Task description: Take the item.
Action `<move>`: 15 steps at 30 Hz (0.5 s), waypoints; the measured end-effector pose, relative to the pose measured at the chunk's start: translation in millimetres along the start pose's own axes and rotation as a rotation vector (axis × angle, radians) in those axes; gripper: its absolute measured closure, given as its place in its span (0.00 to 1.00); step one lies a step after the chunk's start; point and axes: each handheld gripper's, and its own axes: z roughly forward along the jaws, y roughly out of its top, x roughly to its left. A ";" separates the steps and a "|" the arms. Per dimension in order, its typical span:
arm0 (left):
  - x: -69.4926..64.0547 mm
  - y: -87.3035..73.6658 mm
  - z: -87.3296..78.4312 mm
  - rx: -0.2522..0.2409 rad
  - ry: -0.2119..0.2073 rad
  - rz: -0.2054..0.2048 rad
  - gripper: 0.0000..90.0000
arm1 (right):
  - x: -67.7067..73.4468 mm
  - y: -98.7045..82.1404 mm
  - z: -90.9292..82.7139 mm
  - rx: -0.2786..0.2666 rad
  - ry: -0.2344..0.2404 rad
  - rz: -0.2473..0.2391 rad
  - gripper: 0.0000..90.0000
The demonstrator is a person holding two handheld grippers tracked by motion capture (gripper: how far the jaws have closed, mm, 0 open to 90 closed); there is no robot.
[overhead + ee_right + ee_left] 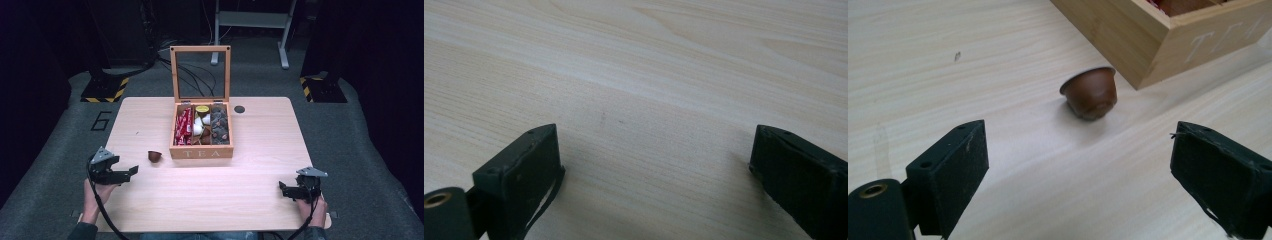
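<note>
A brown coffee capsule rests on the light wooden table, just left of the wooden box marked TEA. In the left gripper view the capsule sits rim up beside the box corner, a short way beyond my jaws. My left gripper is open near the table's left front edge, with nothing between its jaws. My right gripper is open at the front right, low over bare wood.
The box stands mid-table with its glass lid raised upright. Its compartments hold red packets, pale capsules and dark capsules. A dark round hole sits right of the box. Cables lie on the floor behind.
</note>
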 end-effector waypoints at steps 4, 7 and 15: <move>-1.6 -22.0 -2.3 0.016 0.020 -0.013 0.08 | 0.0 -0.1 0.0 0.000 0.000 0.000 0.06; 0.1 -37.7 -0.2 0.038 0.036 -0.027 0.06 | 0.1 -0.1 -0.1 0.000 -0.001 0.001 0.06; 3.2 -60.5 7.2 0.084 0.079 -0.056 0.00 | 0.1 -0.2 -0.1 -0.001 -0.001 0.001 0.06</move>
